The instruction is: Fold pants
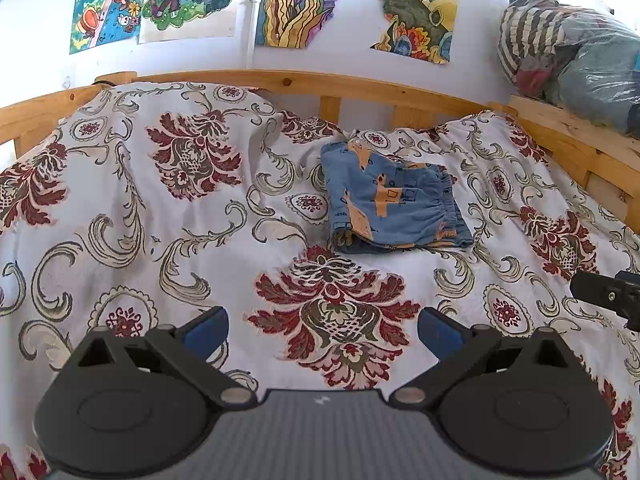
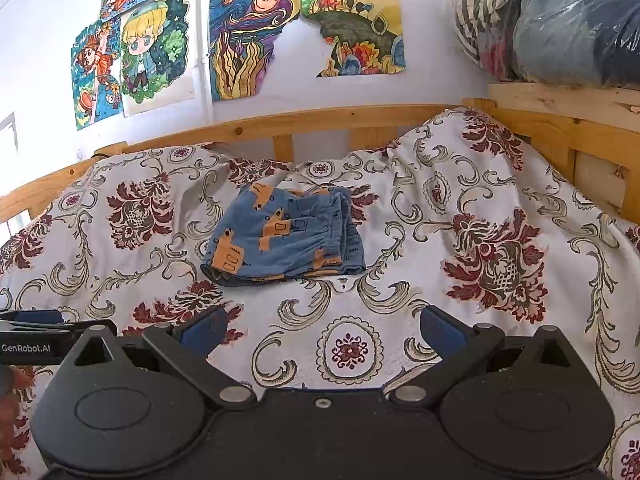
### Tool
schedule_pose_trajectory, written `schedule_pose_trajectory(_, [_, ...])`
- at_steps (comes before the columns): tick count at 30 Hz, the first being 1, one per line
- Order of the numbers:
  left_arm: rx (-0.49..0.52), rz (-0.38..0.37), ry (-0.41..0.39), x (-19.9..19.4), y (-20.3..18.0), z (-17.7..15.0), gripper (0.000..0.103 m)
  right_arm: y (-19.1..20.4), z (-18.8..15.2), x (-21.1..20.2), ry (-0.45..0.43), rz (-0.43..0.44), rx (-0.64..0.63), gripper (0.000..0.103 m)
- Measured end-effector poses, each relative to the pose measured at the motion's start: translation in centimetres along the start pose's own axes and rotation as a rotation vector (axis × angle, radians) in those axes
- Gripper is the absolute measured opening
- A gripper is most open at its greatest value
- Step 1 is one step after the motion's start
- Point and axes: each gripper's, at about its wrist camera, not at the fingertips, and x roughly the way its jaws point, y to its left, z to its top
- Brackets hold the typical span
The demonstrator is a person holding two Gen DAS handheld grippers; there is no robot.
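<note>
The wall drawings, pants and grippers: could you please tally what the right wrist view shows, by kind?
Drawings on the wall: 5, one cut off at the top
Folded pants: 1
Grippers: 2, right gripper and left gripper
Total: 8

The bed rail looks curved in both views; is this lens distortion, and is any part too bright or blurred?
Left wrist view: the wooden bed rail bows upward, a fisheye effect, and black corners frame the picture. Right wrist view: the same bend; the wall is nearly washed out at upper left. The folded pants stay sharp in both views.
</note>
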Motion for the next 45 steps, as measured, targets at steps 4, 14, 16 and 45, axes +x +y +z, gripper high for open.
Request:
schedule_pose_trajectory(4, [-0.001,0.003,0.005,0.0,0.0,-0.2,0.103,0.1,-0.2,0.0,0.002,0.003,-0.001,0.102])
schedule_pose_trajectory(14, [-0.003,0.002,0.009,0.0,0.0,-0.4,0.103,0.0,-0.3,0.0,0.004,0.002,0.005,0.102])
schedule_pose_trajectory(16, [-0.002,0.002,0.011,0.0,0.0,-0.4,0.102,0.0,-0.3,0.0,0.004,0.002,0.004,0.102])
schedule_pose_trajectory(45, [-0.037,-0.009,0.078,0.4,0.4,-0.5,0.103,0.6,-1.0,0.2,0.019,0.010,0.002,0.102])
